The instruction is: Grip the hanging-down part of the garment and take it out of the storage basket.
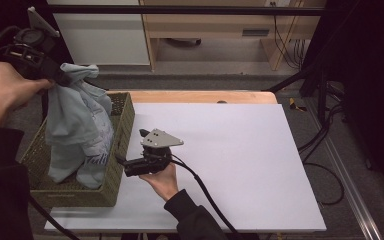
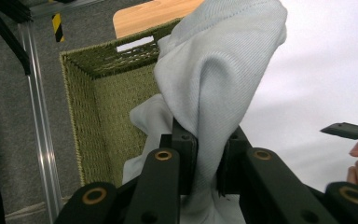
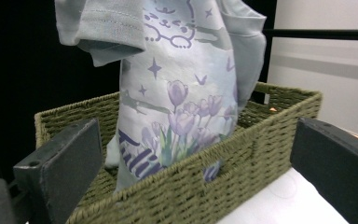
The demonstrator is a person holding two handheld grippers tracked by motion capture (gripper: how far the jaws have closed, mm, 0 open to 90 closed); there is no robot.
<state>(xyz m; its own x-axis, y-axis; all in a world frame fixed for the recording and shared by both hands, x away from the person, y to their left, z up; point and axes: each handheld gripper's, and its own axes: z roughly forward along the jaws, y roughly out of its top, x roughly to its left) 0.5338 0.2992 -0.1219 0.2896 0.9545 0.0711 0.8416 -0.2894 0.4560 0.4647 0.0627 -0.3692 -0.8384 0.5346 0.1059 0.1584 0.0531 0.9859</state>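
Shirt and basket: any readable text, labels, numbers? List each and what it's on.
None fully readable.
Purple script on the shirt, below the printed tulips: partly folded and behind the basket rim, unreadable.
The same script in the high view: too small and blurred to read.
Basket: no label seen.

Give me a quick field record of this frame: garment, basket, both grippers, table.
garment: pale blue printed shirt, lifted, lower part hanging inside the basket
basket: green woven basket, at the table's left edge
left gripper: left gripper raised over the basket, shut on the shirt's top fold
right gripper: right gripper low beside the basket, open, holding nothing, facing the basket
table: white sheet over a wooden top
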